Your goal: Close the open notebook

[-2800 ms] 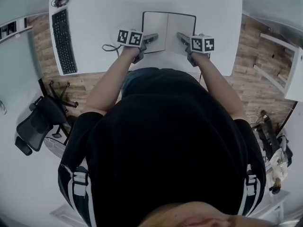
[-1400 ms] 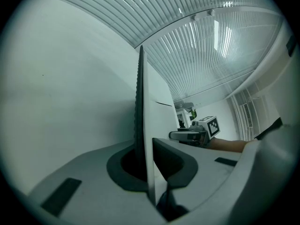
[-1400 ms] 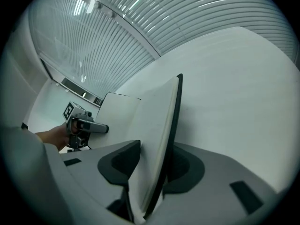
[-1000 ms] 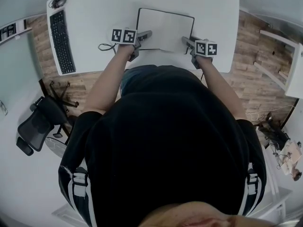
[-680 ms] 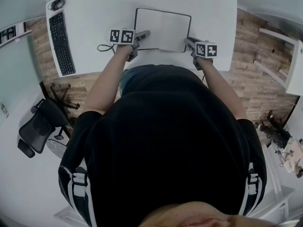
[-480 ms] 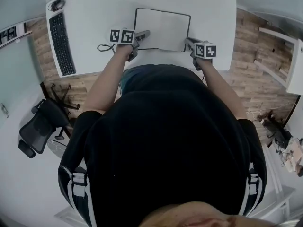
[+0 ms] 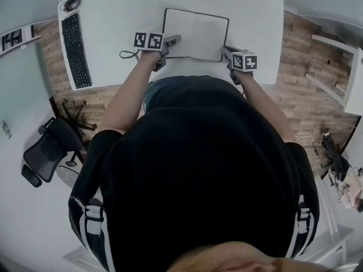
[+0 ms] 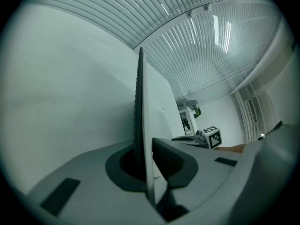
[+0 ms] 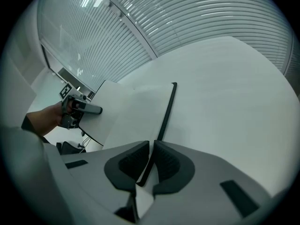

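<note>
The open notebook [image 7: 195, 34], with white pages and a black cover, lies flat on the white desk [image 7: 119, 10]. My left gripper [image 7: 173, 39] is at its near left corner, shut on the left cover and pages [image 8: 139, 107], which stand edge-on between the jaws [image 8: 147, 168]. My right gripper [image 7: 226, 50] sits at the near right corner. Its jaws [image 9: 150, 158] are closing, and the thin black cover edge [image 9: 166, 109] is pinched between the pads. Each gripper also shows in the other's view: the left gripper [image 9: 89, 109] and the right gripper [image 8: 206, 137].
A black keyboard [image 7: 75, 50] lies along the desk's left side, with a dark cable [image 7: 127, 54] next to my left gripper. An office chair [image 7: 48, 146] stands on the wooden floor to the left. The desk's near edge runs just under both hands.
Both grippers moved outward from the pages to the notebook's near corners. Over the last second the right gripper's jaws closed on the right cover edge. The left gripper has held still.
</note>
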### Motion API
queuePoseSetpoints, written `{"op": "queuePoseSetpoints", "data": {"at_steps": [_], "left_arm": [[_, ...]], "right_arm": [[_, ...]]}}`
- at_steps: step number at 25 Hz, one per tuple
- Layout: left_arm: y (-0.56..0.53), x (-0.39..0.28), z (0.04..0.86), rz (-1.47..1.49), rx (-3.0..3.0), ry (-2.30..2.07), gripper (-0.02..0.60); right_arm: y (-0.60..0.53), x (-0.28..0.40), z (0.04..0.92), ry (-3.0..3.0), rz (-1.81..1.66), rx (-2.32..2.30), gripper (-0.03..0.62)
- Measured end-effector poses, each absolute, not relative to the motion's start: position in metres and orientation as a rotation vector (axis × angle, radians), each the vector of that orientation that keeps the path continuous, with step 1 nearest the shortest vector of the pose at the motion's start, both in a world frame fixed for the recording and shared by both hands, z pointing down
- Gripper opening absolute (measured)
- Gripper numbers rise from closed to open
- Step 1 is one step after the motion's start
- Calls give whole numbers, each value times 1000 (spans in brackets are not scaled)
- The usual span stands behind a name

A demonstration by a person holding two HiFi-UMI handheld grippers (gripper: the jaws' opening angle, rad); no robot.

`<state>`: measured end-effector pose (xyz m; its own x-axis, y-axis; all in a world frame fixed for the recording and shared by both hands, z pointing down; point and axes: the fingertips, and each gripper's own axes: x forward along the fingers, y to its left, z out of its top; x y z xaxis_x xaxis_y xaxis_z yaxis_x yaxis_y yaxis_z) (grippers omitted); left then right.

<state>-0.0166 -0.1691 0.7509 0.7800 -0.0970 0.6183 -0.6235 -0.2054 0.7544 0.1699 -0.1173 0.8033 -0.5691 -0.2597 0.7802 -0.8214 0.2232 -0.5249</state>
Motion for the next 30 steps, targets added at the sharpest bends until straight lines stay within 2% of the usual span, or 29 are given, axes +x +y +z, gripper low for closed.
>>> {"op": "queuePoseSetpoints", "data": {"at_steps": [5,11,15,30], "left_arm": [[-166,-16,744,533,1738,-564,48],[-164,-12,737,536,1755,-558,134],[-164,-10,732,542,1767,-548,160],[-151,28,691,613,1896,-416,192]], "right_arm": [[-116,169,801,-1980,1352,998,60],[-116,171,803,-1974,1353,996,60],[-116,171,806,-1981,1329,1001,60],[-120,172,813,-1961,1386,1018,60]]}}
